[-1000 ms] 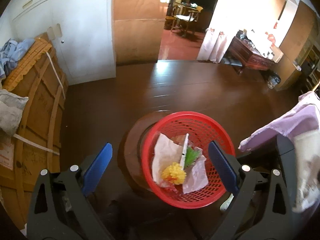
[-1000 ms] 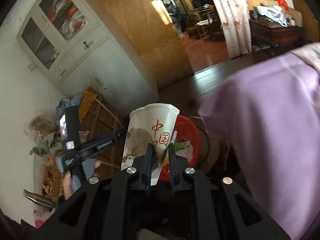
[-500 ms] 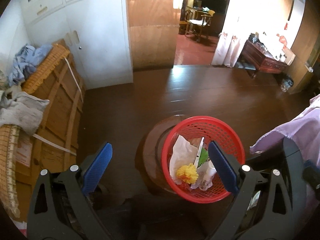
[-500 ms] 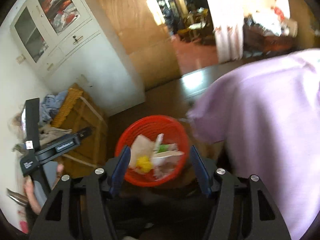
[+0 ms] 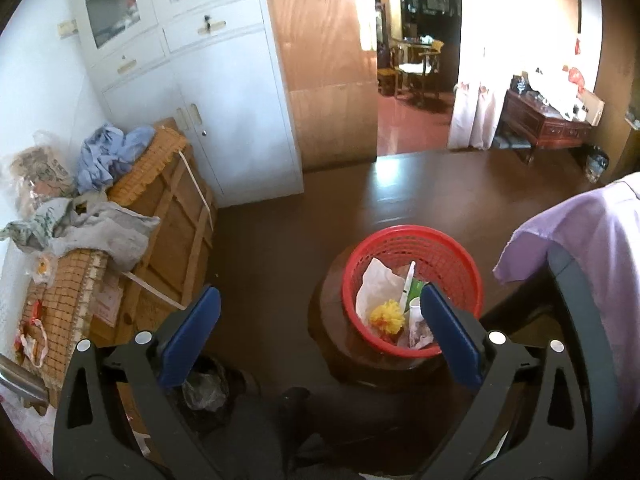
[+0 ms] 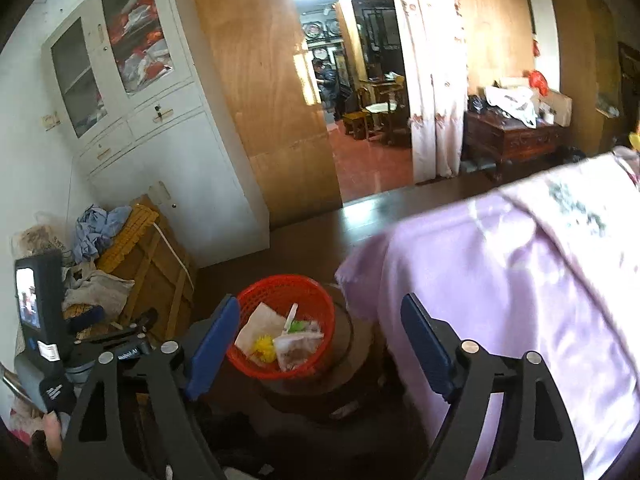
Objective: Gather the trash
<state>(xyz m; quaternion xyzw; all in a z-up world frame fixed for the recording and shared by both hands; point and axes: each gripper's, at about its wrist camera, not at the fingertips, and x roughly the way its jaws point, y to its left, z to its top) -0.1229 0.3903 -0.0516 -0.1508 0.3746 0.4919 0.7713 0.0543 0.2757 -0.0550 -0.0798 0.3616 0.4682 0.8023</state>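
Both views show spread, empty jaws. Left wrist: the left hand-held gripper [image 5: 320, 336] hangs above a red basket [image 5: 460, 256] of trash on a round stool [image 5: 332, 344], bare floor [image 5: 280, 248] left. Right wrist: the right hand-held gripper [image 6: 320, 340] frames that basket [image 6: 276, 284]; purple cloth [image 6: 500, 280] crowds the right.

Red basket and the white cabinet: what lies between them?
Only bare dark floor between the red basket and white cabinet, shown in both wrist views.

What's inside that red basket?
The red basket holds white crumpled paper, a yellow fluffy ball, something green and a paper cup. Whatever lies beneath them is covered.
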